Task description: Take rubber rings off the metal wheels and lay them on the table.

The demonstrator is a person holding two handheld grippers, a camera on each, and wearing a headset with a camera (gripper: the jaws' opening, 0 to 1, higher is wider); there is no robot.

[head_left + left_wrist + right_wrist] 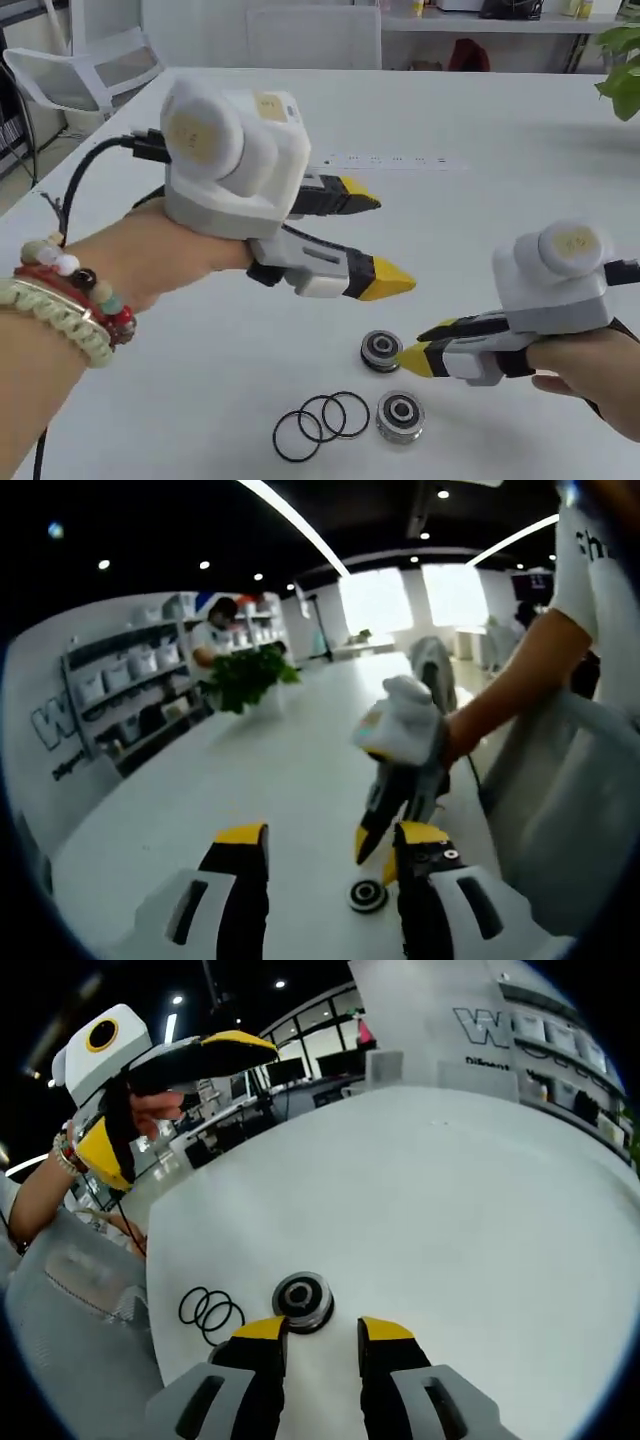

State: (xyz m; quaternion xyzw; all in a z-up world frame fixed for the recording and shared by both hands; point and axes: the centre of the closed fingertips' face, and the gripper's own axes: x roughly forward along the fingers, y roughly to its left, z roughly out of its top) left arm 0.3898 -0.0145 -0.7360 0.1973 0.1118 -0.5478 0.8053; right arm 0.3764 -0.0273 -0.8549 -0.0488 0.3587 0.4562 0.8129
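Three rubber rings (320,420) lie flat on the white table (480,200), overlapping one another in a short row near your edge. Just to their right sits one metal wheel (400,415). The second wheel (382,350) lies a little farther from you, apart from the first. Whether either wheel carries a ring in its groove is hard to make out at this size.

Your right gripper (422,342) points its yellow tips at the second wheel, just beside it. Its jaws are parted with nothing between them, and its own view shows that wheel just ahead of the gap. Your left gripper (388,242) hangs raised above the table, well apart from the wheels, with its jaws spread wide and empty. A potted plant (622,70) stands at the far right of the table.
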